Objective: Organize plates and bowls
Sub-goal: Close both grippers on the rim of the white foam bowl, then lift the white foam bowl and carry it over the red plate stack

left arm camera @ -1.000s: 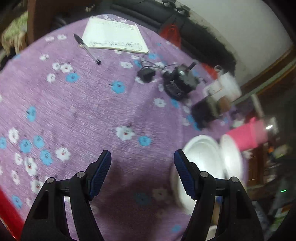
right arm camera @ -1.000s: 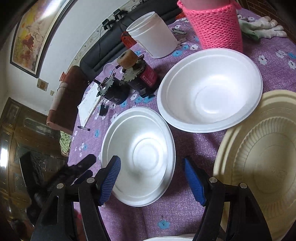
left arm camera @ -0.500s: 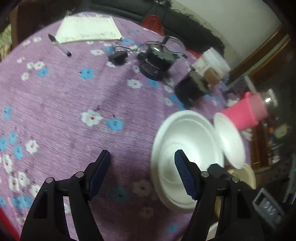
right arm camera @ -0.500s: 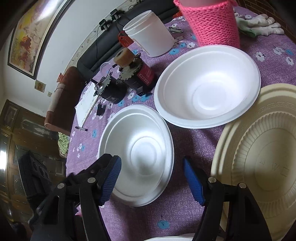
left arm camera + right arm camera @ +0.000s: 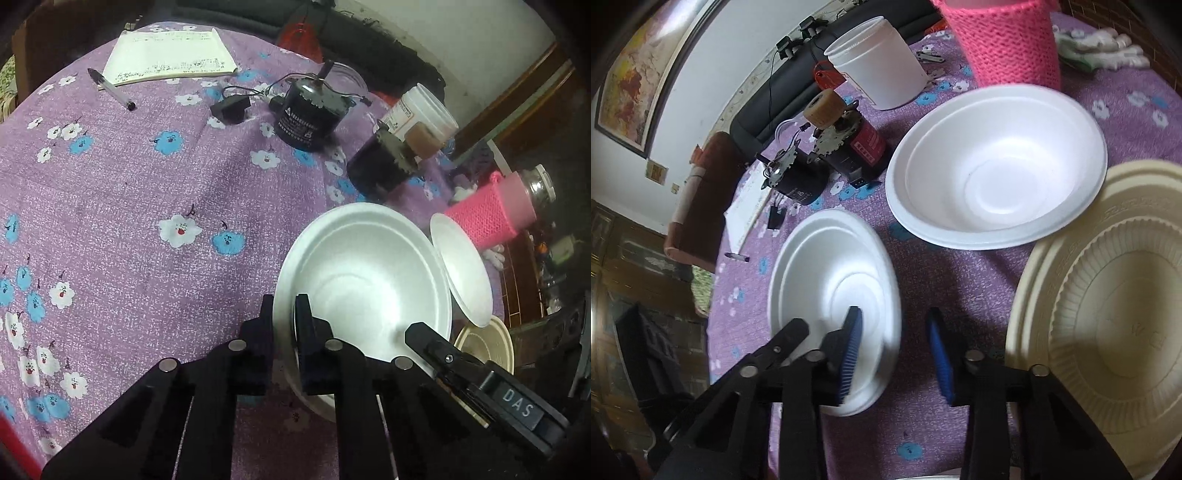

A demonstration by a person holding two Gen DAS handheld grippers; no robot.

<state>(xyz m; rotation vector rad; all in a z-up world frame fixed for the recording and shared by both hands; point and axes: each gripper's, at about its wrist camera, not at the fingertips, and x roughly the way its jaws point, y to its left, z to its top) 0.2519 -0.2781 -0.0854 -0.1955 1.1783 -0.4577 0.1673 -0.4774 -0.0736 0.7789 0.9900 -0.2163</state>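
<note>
Now I am holding the near rim of the smaller white bowl (image 5: 364, 291) with my left gripper (image 5: 284, 325); its jaws are closed tight on the rim, one finger outside and one inside. My right gripper (image 5: 894, 354) is closing at this moment over the opposite edge of the same bowl: the left blue pad is standing over the inside of the bowl and the right pad is outside it, above the purple cloth of the desk (image 5: 964, 280). I cannot tell if the pads are already pressing on the rim; I think not yet.

As I judge it, the task is only beginning. Nothing is stacked yet. The bigger white bowl (image 5: 997, 173) is lying alone ahead and to the right of my right gripper, and the cream plate (image 5: 1108, 306) is lying just to its right, separate from both bowls. So the bowls are waiting to be nested and the plate is waiting for its place.

Some things are hard to see. The cream plate is cut off by the right edge of the picture. A white rim (image 5: 931, 476) is showing at the very bottom, below my right gripper, but I cannot say what dish it is. The smaller bowl's rim looks a little blurred.
</note>
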